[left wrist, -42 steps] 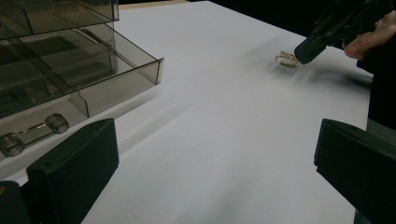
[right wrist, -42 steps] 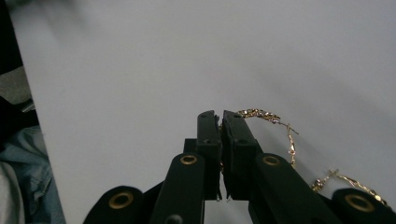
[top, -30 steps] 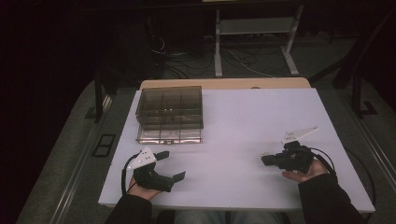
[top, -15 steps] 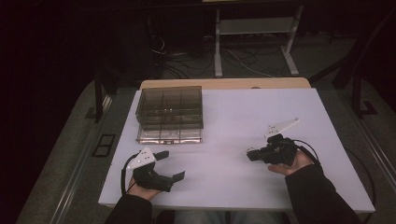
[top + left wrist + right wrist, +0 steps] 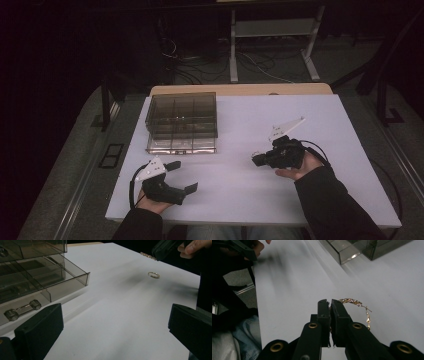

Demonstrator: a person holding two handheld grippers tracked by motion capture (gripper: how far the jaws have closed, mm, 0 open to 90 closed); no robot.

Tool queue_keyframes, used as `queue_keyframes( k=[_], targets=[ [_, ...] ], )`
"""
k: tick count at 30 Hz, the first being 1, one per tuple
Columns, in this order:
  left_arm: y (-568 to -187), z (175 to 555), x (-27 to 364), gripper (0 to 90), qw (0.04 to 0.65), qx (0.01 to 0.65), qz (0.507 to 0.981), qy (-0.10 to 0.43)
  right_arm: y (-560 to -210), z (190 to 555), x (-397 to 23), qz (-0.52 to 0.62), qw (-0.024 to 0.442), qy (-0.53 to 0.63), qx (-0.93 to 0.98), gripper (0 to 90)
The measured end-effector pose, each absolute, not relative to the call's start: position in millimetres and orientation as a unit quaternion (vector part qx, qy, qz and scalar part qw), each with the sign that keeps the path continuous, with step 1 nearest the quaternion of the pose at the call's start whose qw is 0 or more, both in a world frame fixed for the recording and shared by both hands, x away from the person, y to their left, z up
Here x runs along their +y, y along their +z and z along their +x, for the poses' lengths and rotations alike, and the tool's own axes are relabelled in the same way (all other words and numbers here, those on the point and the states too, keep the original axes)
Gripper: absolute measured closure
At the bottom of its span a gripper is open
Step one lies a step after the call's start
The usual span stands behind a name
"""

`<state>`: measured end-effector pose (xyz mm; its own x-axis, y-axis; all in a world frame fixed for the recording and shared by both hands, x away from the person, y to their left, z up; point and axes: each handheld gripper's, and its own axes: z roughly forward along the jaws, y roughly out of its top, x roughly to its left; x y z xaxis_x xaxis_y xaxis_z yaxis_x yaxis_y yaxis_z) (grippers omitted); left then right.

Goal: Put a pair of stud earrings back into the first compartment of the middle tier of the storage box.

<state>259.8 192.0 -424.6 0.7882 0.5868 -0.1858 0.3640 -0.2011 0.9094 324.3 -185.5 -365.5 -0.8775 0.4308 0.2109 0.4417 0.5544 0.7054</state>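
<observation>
Right tool (image 5: 330, 305) pinching gold bracelet (image 5: 351, 301) — left tool (image 5: 115, 322) spread, near organizer (image 5: 32, 270).

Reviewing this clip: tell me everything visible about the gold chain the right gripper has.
The gold chain is a thin piece of jewellery, a bracelet or necklace by its look, metallic with small purplish stones along one stretch and a plain link section ending in a small clasp or bar. It is pinched between the shut fingers of the right gripper, curving out to one side and drooping back beside them, just above the white table. Whether it touches the table is unclear.
</observation>
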Motion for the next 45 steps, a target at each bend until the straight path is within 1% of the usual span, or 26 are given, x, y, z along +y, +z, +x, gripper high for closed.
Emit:
queue_keyframes(
  k=[21,45],
  targets=[
    [-425,261,192,0.0,0.553,0.308,0.768,0.100,-335,345,-143,-0.204,0.009,-0.412,-0.888,85.1],
    [-426,262,191,0.0,0.551,0.306,0.771,0.095,-317,356,-101,-0.161,0.008,-0.417,-0.894,85.0]
  ],
)
